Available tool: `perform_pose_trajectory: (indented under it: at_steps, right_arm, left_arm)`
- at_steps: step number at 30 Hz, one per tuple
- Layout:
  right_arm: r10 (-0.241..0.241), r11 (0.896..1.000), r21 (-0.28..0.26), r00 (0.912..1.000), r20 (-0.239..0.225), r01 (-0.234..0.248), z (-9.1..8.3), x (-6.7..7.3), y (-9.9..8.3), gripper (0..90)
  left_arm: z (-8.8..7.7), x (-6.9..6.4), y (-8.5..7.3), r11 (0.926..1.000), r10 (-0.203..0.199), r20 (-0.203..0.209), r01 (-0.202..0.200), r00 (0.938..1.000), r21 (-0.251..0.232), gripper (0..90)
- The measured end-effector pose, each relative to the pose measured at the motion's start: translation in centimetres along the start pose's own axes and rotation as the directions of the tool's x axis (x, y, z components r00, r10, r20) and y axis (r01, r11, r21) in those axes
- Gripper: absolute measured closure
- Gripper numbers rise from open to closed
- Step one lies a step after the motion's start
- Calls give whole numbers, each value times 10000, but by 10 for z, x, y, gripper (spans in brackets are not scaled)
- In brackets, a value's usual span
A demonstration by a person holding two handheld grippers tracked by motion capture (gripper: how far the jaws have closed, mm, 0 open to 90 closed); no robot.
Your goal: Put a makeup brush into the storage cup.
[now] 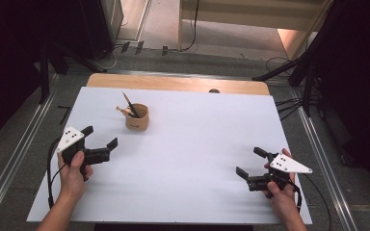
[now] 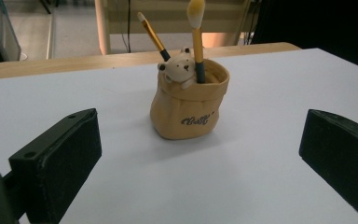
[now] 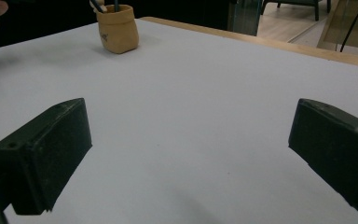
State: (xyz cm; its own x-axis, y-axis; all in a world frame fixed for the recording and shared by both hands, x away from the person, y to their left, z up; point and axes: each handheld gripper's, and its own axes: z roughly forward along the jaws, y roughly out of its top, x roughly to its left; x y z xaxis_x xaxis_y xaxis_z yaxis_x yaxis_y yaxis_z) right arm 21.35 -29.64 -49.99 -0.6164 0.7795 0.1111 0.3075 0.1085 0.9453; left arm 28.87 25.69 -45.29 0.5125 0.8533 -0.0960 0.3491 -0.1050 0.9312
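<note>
Standing upright on the white table cover, the tan pouch-shaped holder sat in the upper left part of the high view, well short of the bare wooden strip along the table's far edge. In the left gripper view it showed at upper centre, with a small bear figure peeking over its rim, a slim brush with a yellow handle leaning to the left and a fluffy yellow-tipped brush rising nearly straight.

Nearest to it was the left gripper, at the left of the high view, its jaws spread wide and empty and aimed at the holder, which lay framed between them but a fair way ahead. The right gripper hung in the lower right, well apart from the holder, likewise released and carrying nothing; from its own camera the holder appeared small in the upper left corner.

Judging by that aim, the step in hand was probably the left gripper's approach to a brush or to the holder itself. Doing it well would call for coming in level and slow and closing on one handle above the rim, clear of the bear figure. The soft pouch looked easy to tip or drag, so a straight upward pull seemed wise, perhaps with the right gripper steadying the holder's side.
</note>
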Motion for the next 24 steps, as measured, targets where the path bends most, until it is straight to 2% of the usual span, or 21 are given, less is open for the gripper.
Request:
perform_pose_trajectory:
  at_steps: [10,24]
  right_arm:
    - [-4,10000,-5,10000,24,4,0,0,0,0]
    - [-25,10000,37,10000,53,25,0,0,0,0]
  left_arm:
    - [-15,7,-15,10000,60,-284,-58,9996,70,0]
    - [-31,10,-23,9999,101,-426,-98,9990,79,0]
